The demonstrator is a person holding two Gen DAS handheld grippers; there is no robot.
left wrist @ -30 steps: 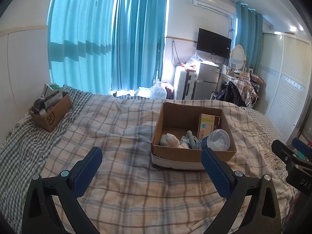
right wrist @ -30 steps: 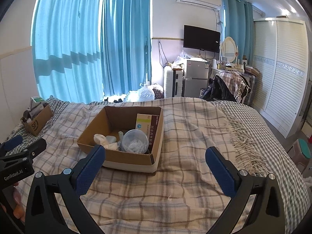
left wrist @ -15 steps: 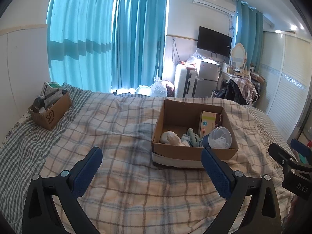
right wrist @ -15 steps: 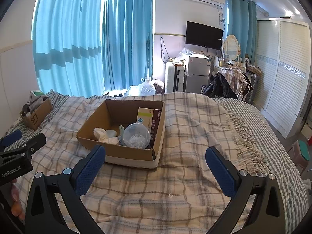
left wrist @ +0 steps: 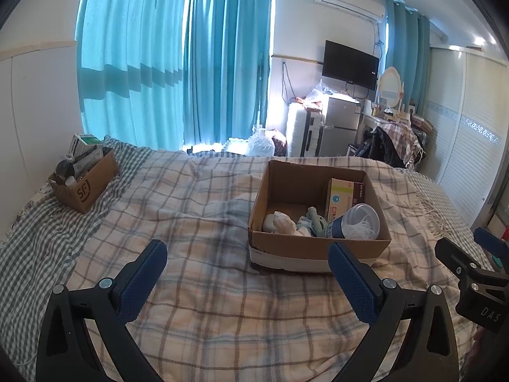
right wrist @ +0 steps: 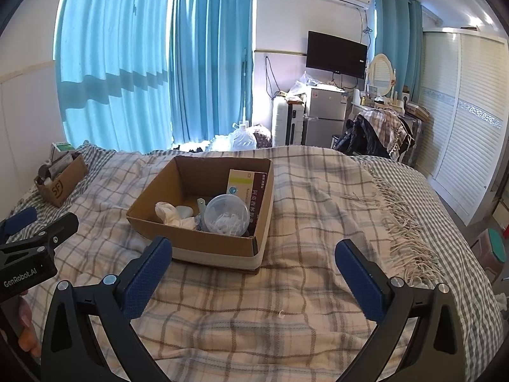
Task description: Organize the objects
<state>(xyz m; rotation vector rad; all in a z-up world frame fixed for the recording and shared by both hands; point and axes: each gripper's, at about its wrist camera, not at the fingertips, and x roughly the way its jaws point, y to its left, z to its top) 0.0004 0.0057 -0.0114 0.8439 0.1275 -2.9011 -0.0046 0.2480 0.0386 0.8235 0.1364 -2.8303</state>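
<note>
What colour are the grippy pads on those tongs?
Dark blue, with a fine dotted texture, on black arms. The right gripper's pads show it best in the right wrist view.

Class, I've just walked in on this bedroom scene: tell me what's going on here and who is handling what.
A person holds a gripper in each hand above a plaid-covered bed. The left gripper and right gripper are both open and hold nothing. Ahead sits an open cardboard box containing a clear plastic jar, a medicine carton and white cloth. A smaller box of items sits at the far left. Nothing is being touched.
</note>
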